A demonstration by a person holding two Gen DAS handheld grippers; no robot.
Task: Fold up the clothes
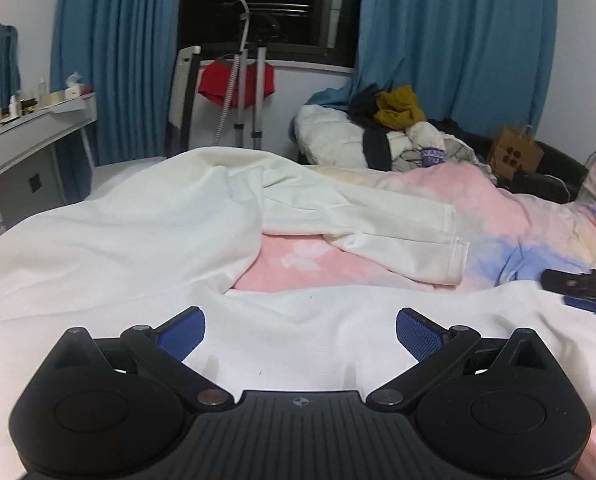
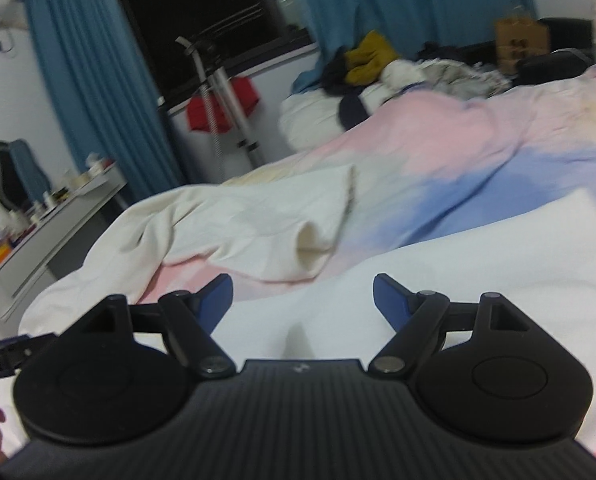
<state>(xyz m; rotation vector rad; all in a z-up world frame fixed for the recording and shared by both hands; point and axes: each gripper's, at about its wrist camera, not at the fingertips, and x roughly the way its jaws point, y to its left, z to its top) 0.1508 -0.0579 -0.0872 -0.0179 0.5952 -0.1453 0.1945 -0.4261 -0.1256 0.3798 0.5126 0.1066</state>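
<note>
A white garment [image 1: 146, 236] lies spread across the bed [image 1: 537, 224], over a pink, blue and yellow cover; its near part stretches flat under both grippers, and a sleeve [image 1: 397, 236] is folded loosely across the middle, with pink cover showing between the sleeve and the near cloth. The left gripper [image 1: 301, 330] hovers low over the near cloth, its blue-padded fingers [image 1: 182, 334] spread wide and grasping nothing. The right gripper [image 2: 302, 300] sits beside it over the same cloth, its fingers [image 2: 389, 300] likewise released and empty; its view is tilted and somewhat blurred. In the left view the right gripper's black tip shows at the right edge. At the bed's far end lies a heap of clothes [image 1: 393, 128], with a brown paper bag [image 1: 515, 154] nearby. A desk [image 1: 26, 128] with bottles stands at the left, before blue curtains [image 1: 110, 52] and a dark window [image 1: 266, 0].
</note>
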